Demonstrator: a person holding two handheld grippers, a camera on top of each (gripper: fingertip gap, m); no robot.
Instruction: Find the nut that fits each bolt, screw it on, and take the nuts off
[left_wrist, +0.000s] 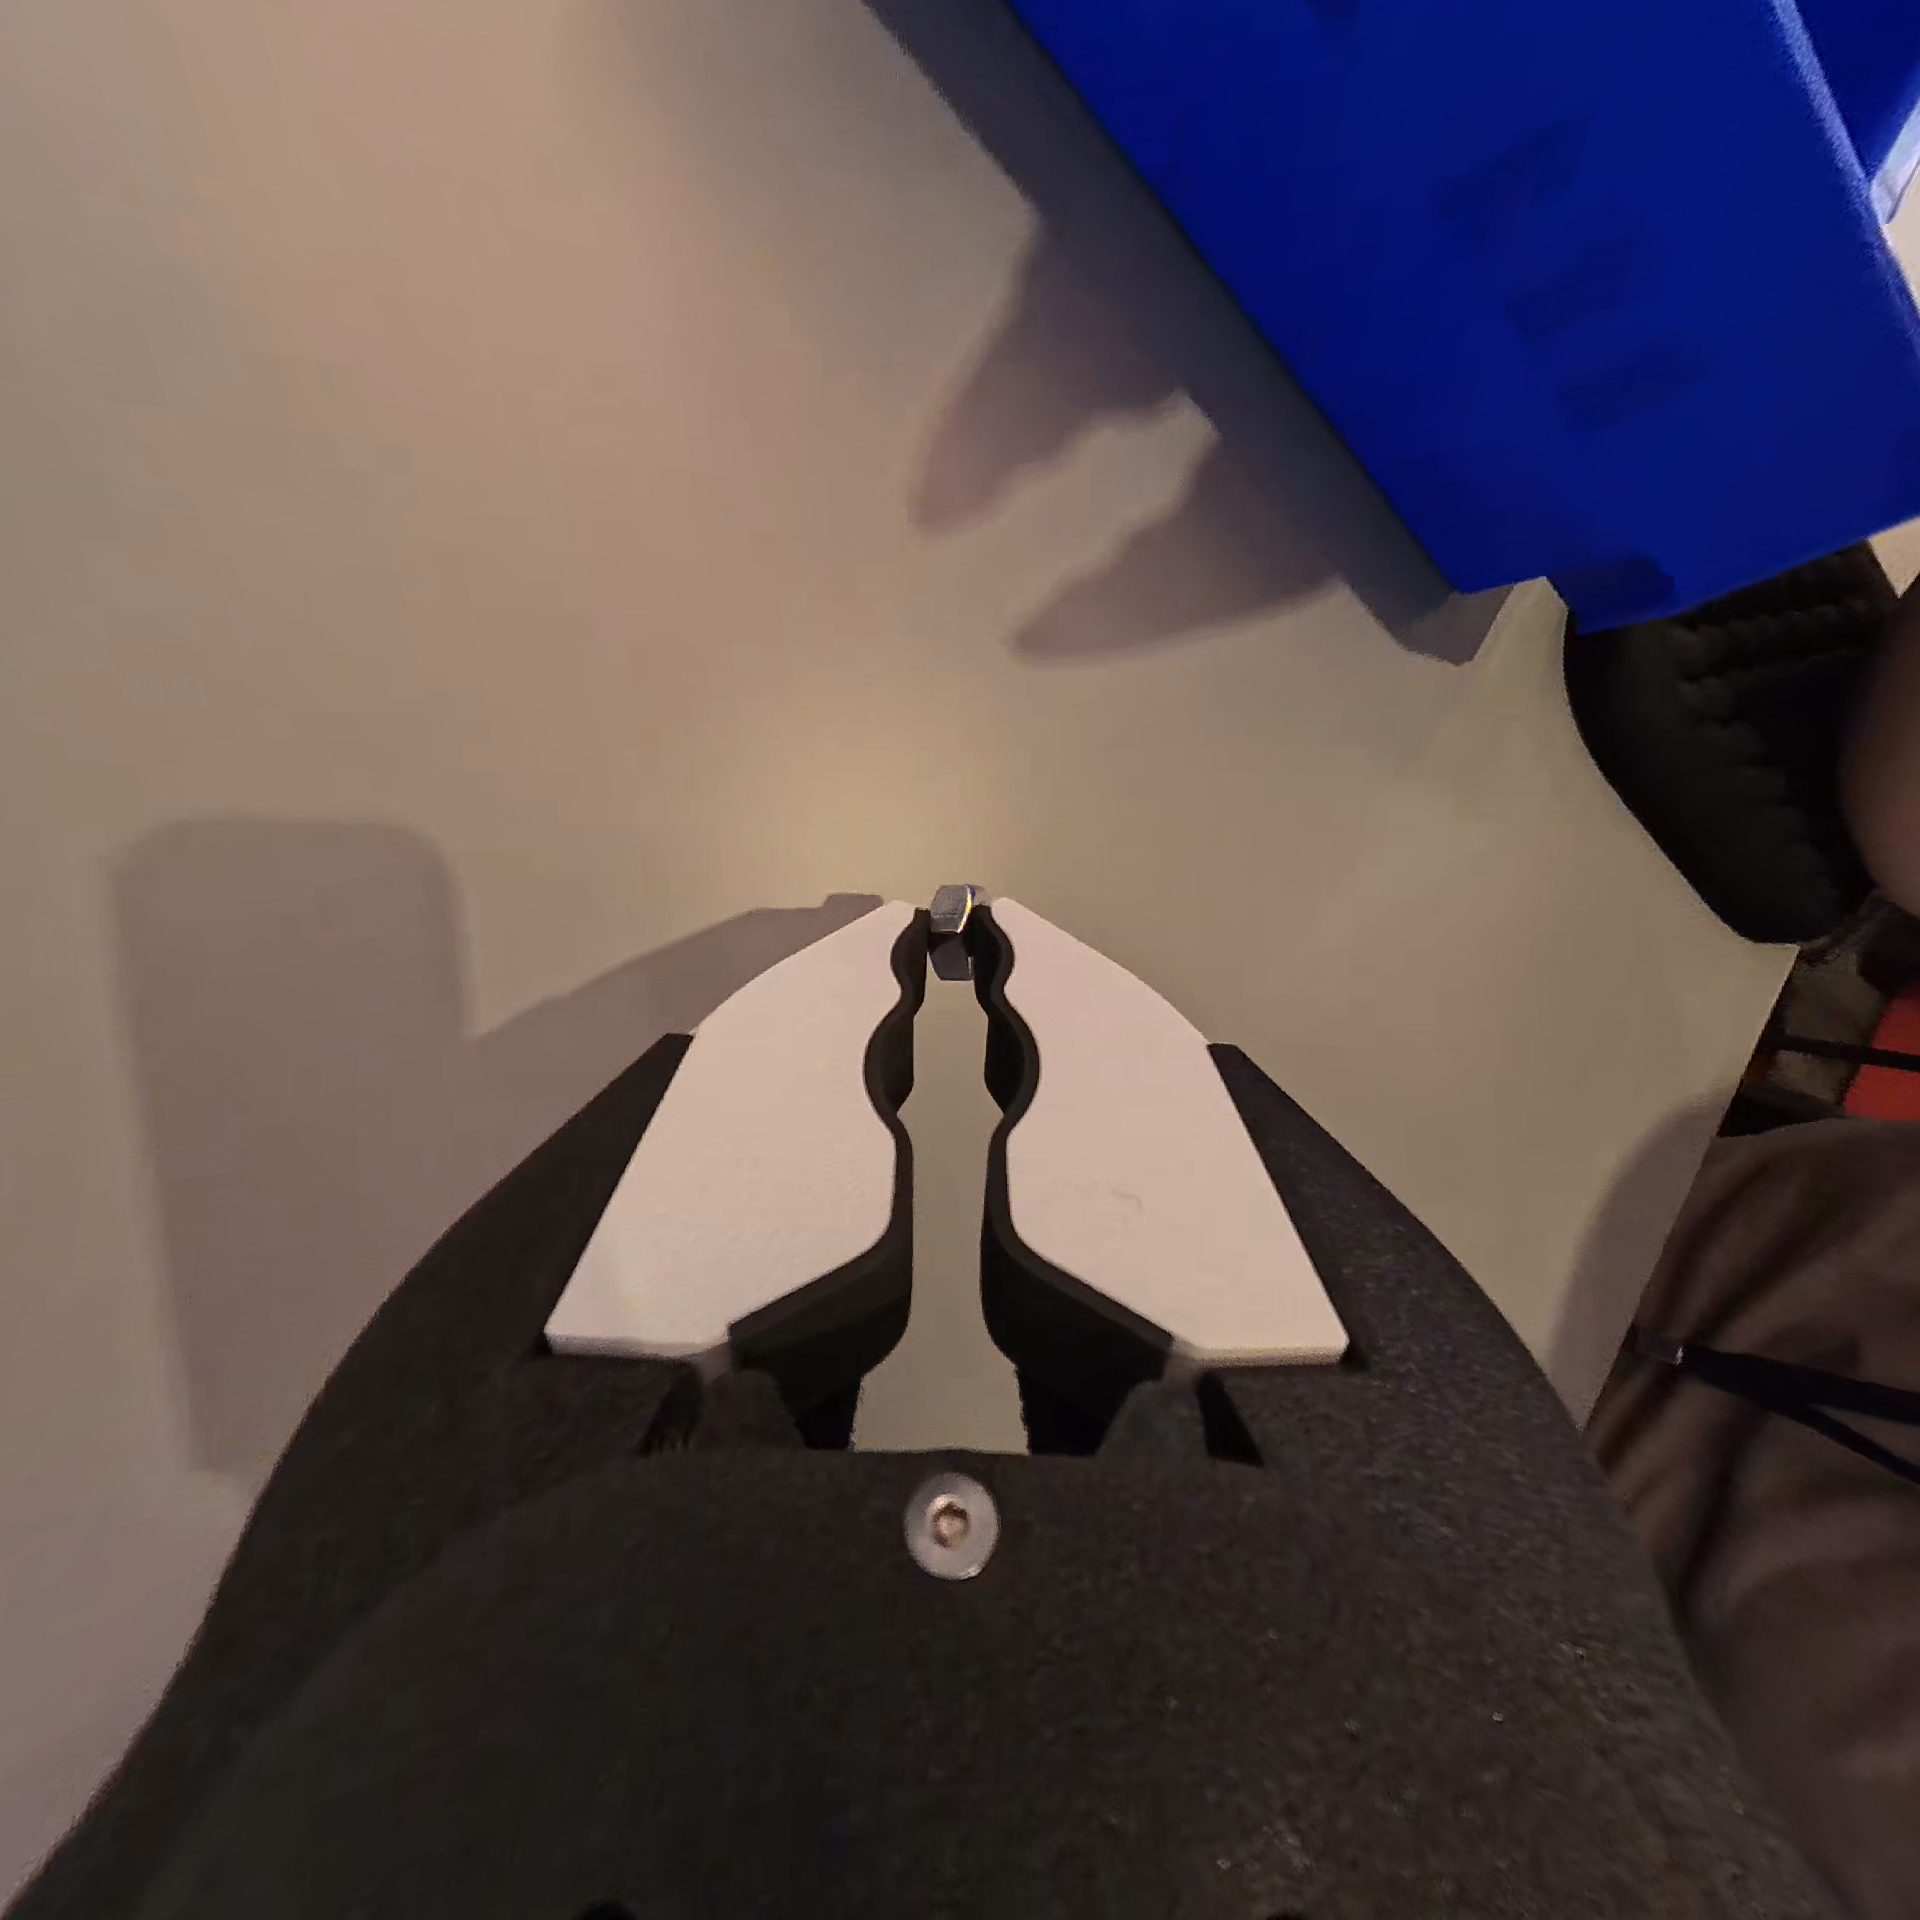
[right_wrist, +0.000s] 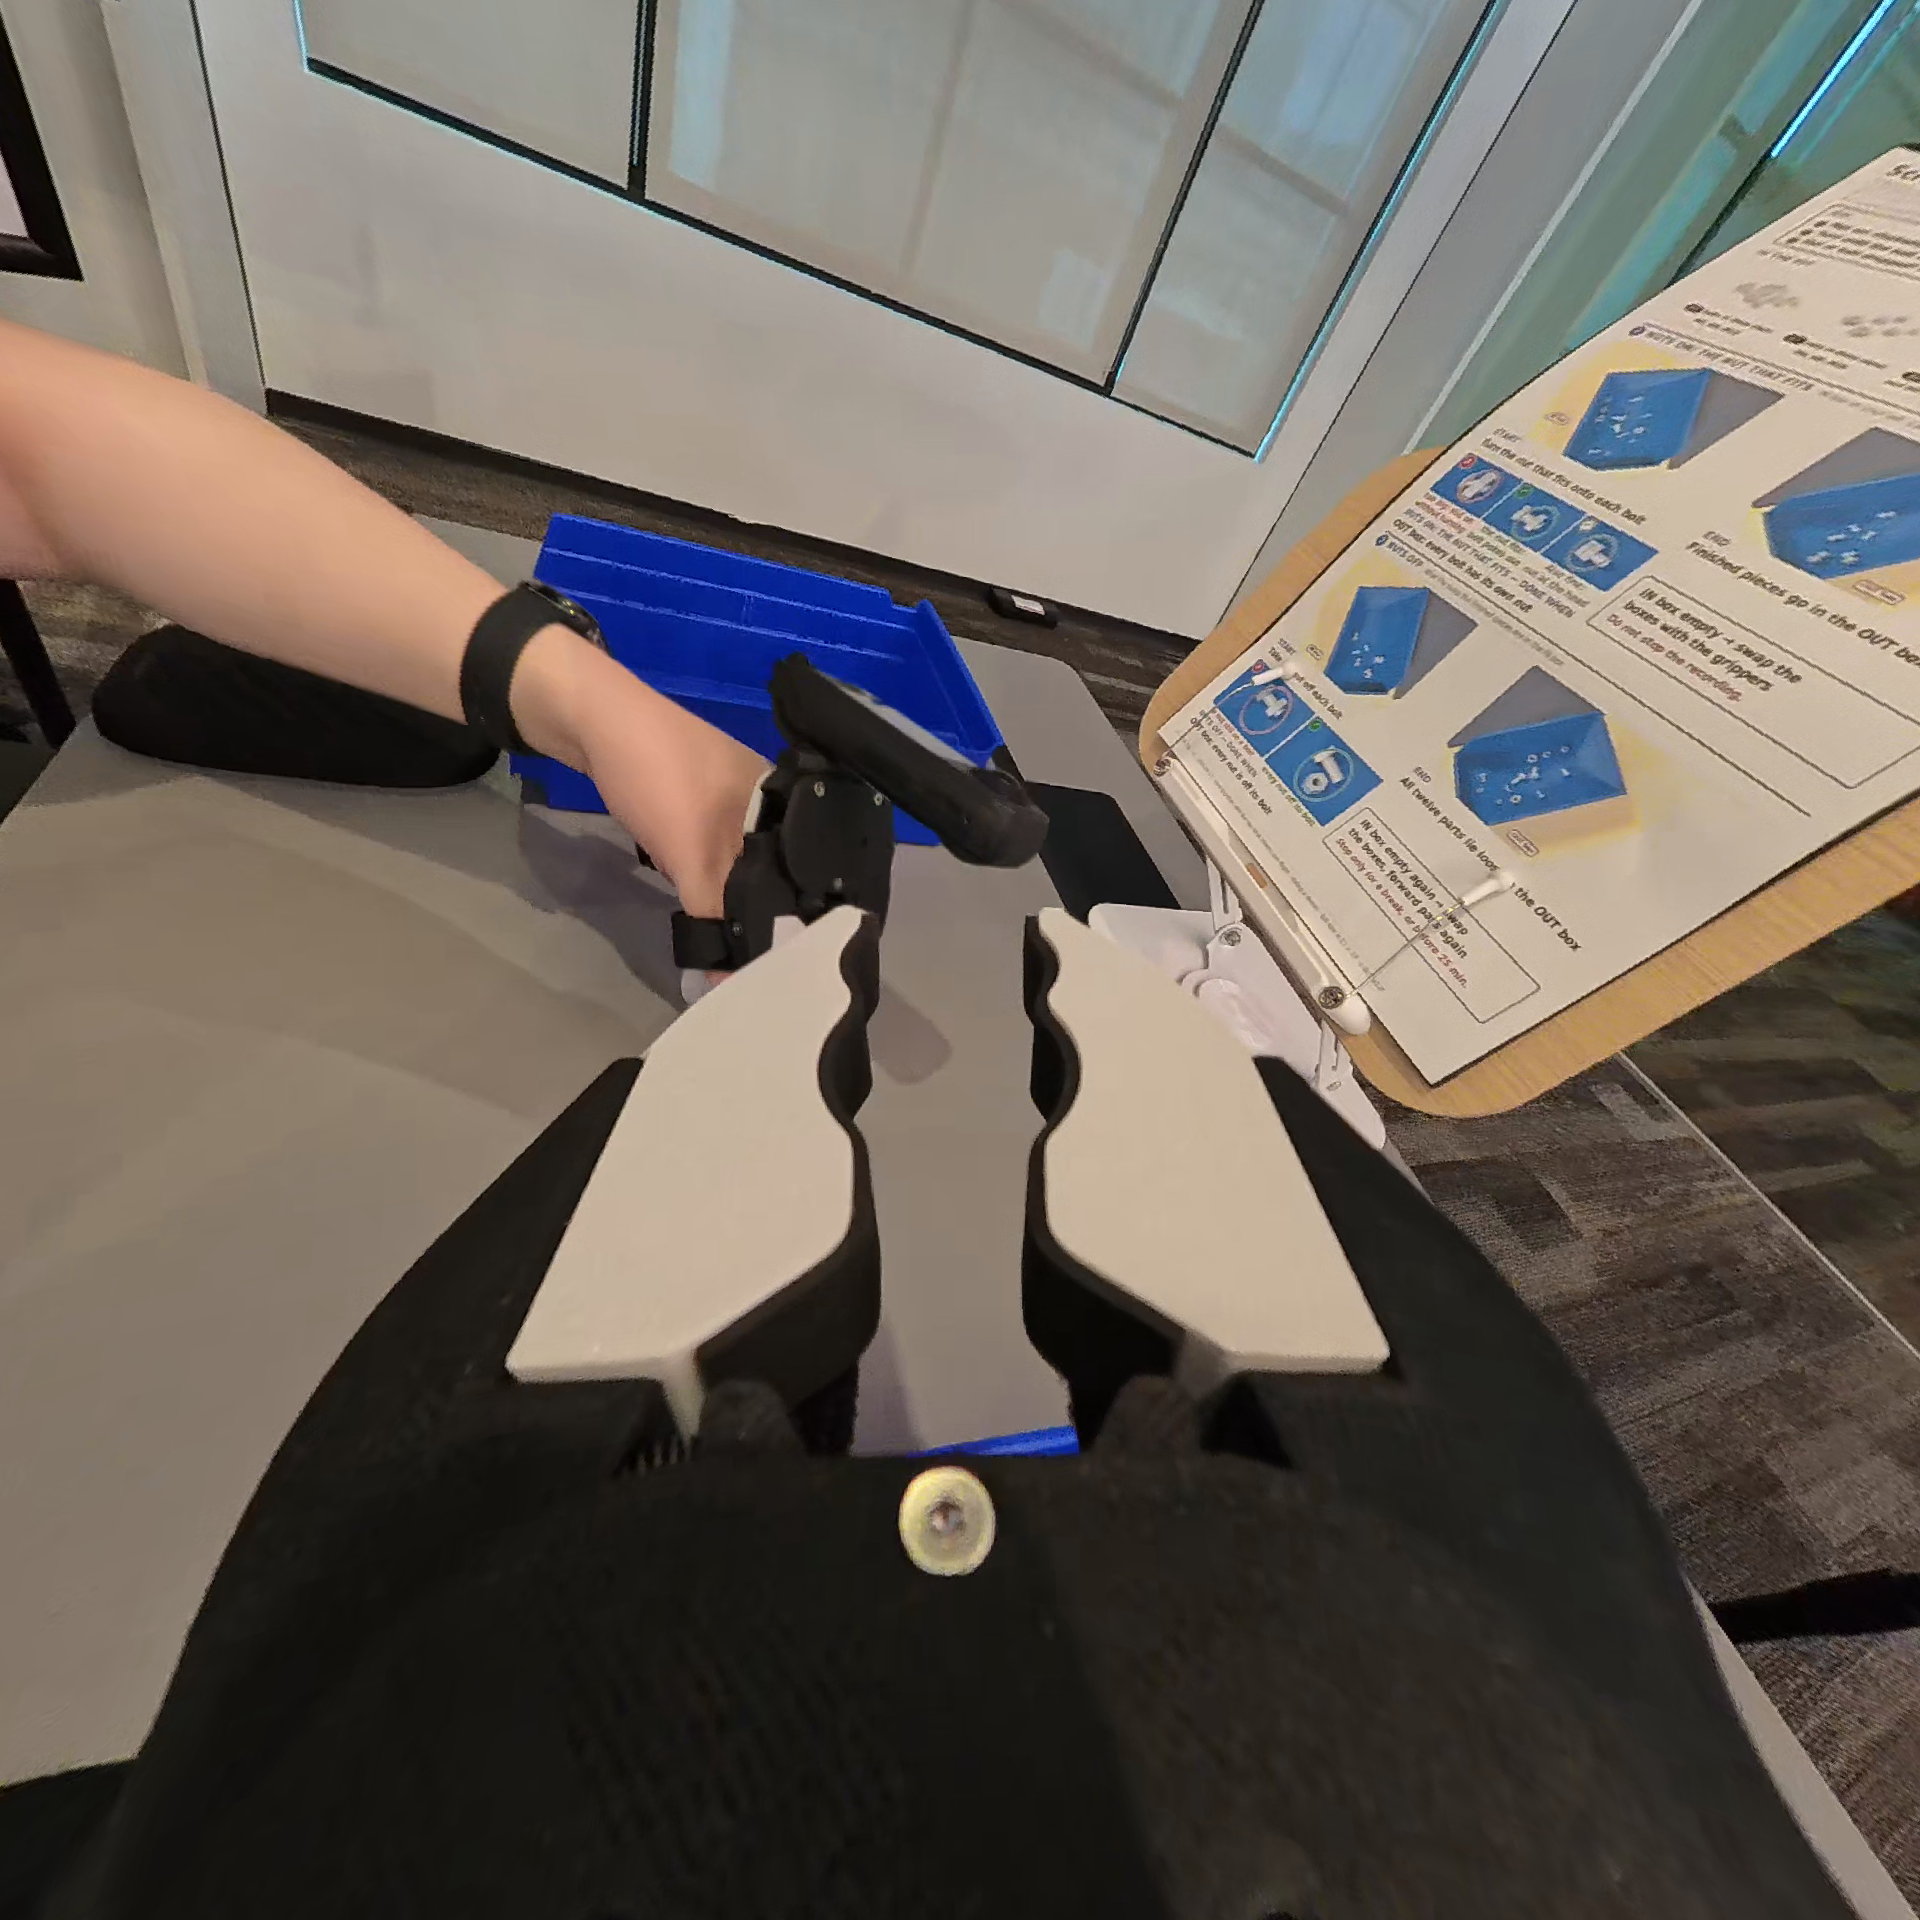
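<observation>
My left gripper (left_wrist: 951, 916) is shut on a small silver hex nut (left_wrist: 951, 935), pinched edge-on at the very fingertips just above the pale table (left_wrist: 520, 520). In the right wrist view a hand holds the left gripper's black body (right_wrist: 821, 842), pointing down at the table in front of a blue bin (right_wrist: 717, 634). That blue bin's wall (left_wrist: 1507, 291) fills the upper right of the left wrist view. My right gripper (right_wrist: 951, 961) is open and empty, held above the grey table (right_wrist: 260, 1039). No bolt shows in either view.
An instruction board (right_wrist: 1558, 727) on a white stand leans at the table's right edge. A black padded rest (right_wrist: 281, 717) lies at the far left by the forearm. A blue bin edge (right_wrist: 997, 1442) shows under my right gripper. Carpet floor lies to the right. My hands' fingertips stand some 25 centimetres from each other.
</observation>
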